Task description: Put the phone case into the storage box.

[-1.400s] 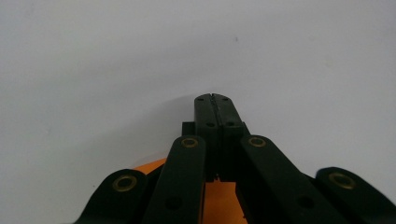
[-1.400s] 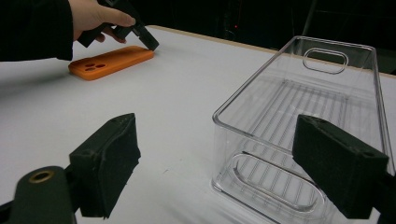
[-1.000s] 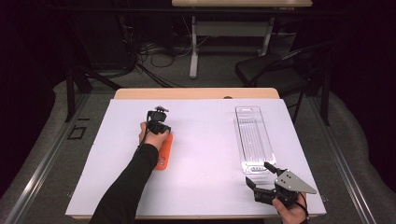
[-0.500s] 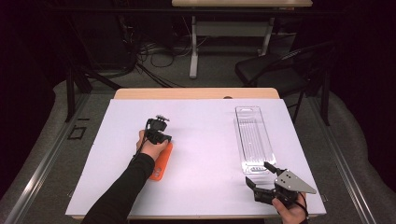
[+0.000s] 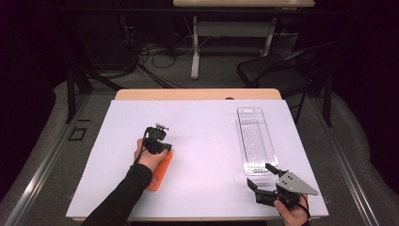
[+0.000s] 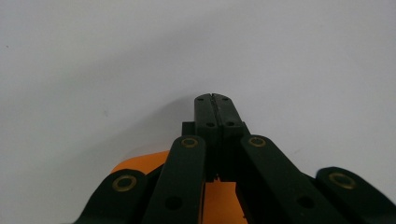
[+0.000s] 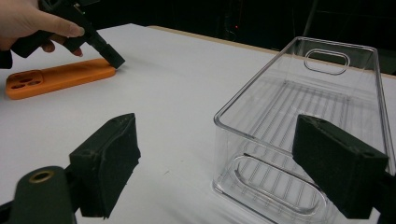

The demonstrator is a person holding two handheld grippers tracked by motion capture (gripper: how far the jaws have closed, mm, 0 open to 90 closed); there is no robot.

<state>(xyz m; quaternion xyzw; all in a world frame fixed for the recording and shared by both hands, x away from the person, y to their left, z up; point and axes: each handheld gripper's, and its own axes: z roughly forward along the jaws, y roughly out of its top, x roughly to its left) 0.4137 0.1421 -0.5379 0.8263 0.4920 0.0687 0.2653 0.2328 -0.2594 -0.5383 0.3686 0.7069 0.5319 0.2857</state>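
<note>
The phone case (image 5: 159, 175) is a flat bright orange, one plain colour with no print on it, and it lies on a table cover (image 5: 207, 141) that is pale white-lilac and unmarked, with a strip of light wood-coloured table edge (image 5: 197, 94) along the far side. The bin (image 5: 255, 141) is clear and colourless, its floor ribbed with fine parallel lines. Both the left gripper (image 5: 162, 127) and the right gripper (image 5: 259, 175) are matt black, with small brass-coloured rivets on the links, and the right one carries a grey plate (image 5: 295, 183) on top.
</note>
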